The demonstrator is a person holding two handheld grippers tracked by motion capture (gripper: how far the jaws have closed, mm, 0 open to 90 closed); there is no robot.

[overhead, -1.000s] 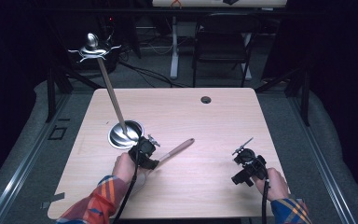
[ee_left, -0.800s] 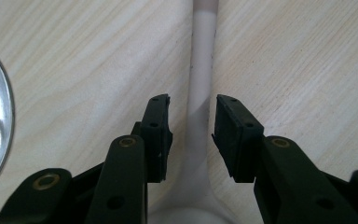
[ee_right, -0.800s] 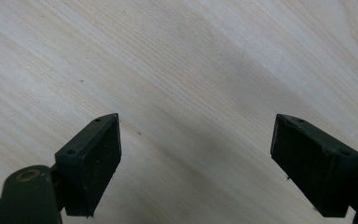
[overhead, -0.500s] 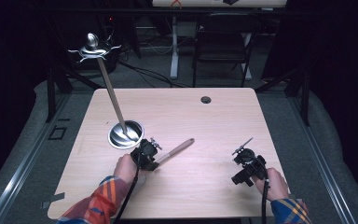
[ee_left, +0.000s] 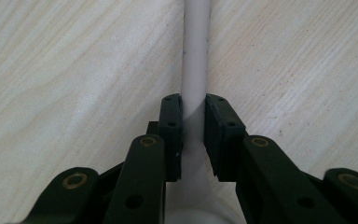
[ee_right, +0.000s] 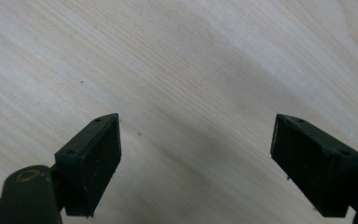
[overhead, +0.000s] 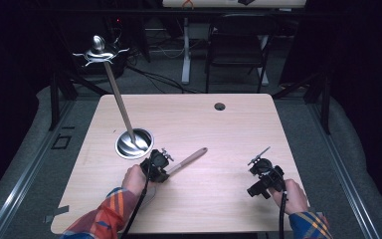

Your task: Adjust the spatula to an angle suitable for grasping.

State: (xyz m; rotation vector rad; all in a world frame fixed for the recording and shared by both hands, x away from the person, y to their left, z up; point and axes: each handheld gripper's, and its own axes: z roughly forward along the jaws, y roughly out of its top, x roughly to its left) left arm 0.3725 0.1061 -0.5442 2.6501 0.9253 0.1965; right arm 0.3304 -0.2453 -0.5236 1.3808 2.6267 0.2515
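Pale wood grain covers the bench (overhead: 219, 134), where a wooden-handled utensil (overhead: 188, 160) lies near the front left, just right of a round metal base (overhead: 134, 143) with a slanted rod. The left claw (ee_left: 193, 135) has just been closing and now pinches the utensil's handle between its pads. The right claw (ee_right: 196, 154) hovers spread wide over bare wood, well apart from the utensil.
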